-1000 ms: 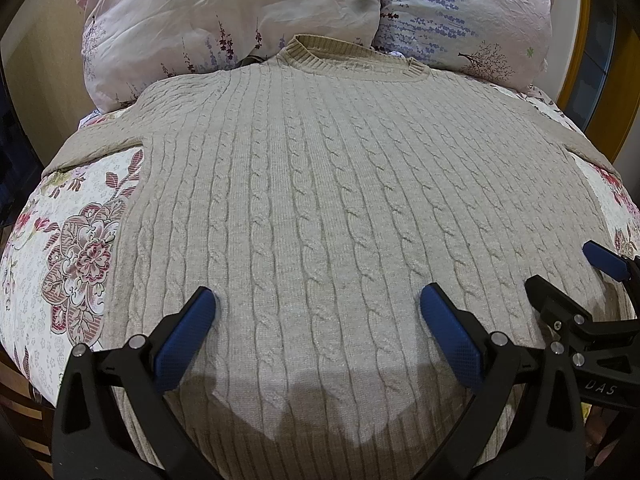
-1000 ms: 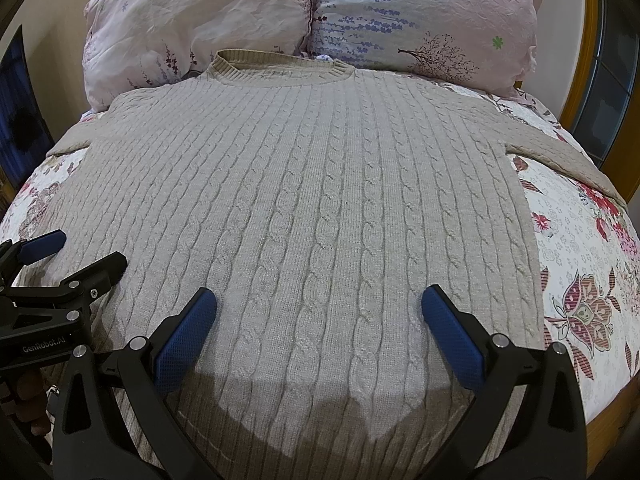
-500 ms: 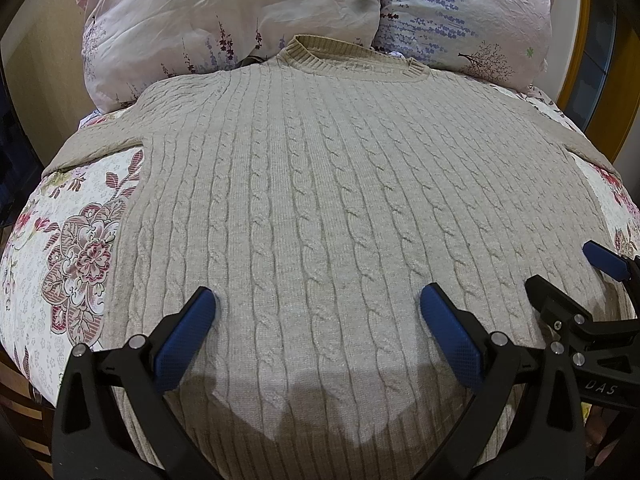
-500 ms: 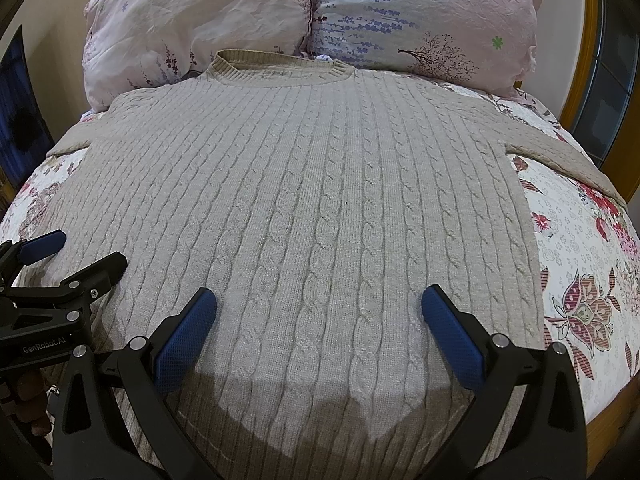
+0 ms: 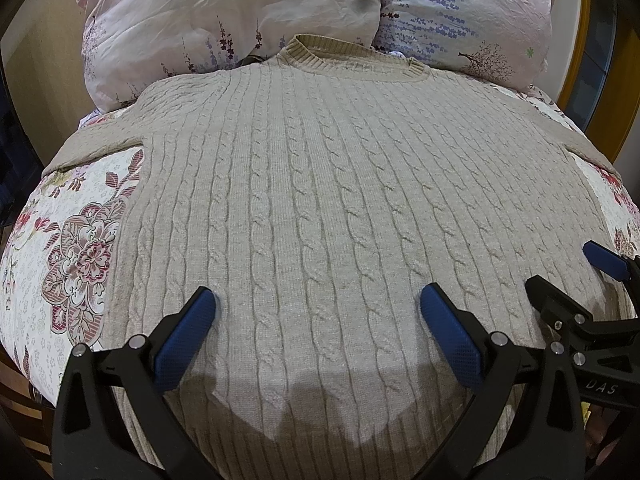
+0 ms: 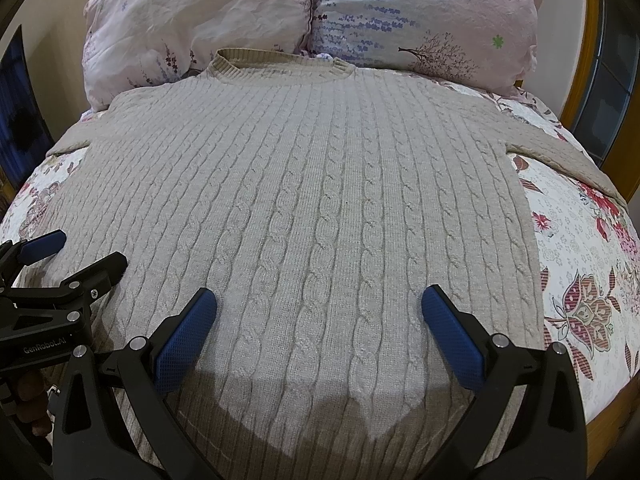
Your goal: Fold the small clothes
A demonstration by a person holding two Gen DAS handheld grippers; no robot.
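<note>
On bed: sweater (image 5: 320,208) flat, face up, collar at pillows (image 5: 240,16), sleeves out sideways
Left claw (image 5: 316,320): wide open, empty, over hem
Right claw (image 6: 320,320): wide open, empty, over hem
Change: none over the last second, both claws static
Meaning: folding not started; no grasp made

Black tongs (image 5: 316,328) w/ blue pads (image 5: 186,326)
</note>
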